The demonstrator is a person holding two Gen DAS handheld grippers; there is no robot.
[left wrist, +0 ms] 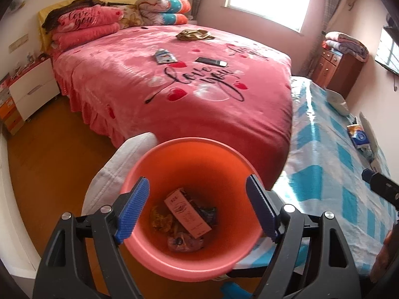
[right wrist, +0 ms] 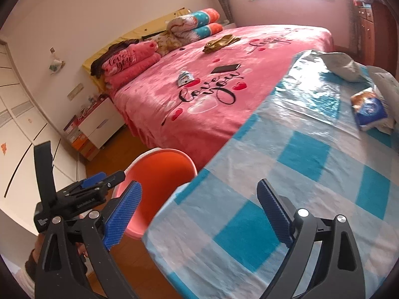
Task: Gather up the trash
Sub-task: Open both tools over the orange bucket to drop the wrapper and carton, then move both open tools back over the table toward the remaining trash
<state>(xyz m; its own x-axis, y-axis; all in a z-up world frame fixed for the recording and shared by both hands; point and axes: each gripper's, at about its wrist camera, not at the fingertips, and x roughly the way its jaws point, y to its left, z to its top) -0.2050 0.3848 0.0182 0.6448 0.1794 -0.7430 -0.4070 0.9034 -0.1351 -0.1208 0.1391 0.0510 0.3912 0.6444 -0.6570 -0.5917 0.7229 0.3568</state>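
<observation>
bed with pink "love you" blanket [left wrist: 154, 92]: ahead of the gripper, beyond it | folded pink quilts [left wrist: 84, 28]: far left at the headboard | phone [left wrist: 211, 62]: on the blanket, ahead | white nightstand [left wrist: 32, 87]: far left | wooden cabinet [left wrist: 336, 68]: far right | blue-checked cloth [right wrist: 286, 174]: under the right gripper

Orange bin [left wrist: 189, 154] — pink bedspread [left wrist: 139, 79], blue-checked cloth [left wrist: 331, 164].

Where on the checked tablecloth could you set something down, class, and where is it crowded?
Free: the near half of the checked tablecloth, before the right gripper. Crowded: its far end, with the tissue pack and white bag.
</observation>
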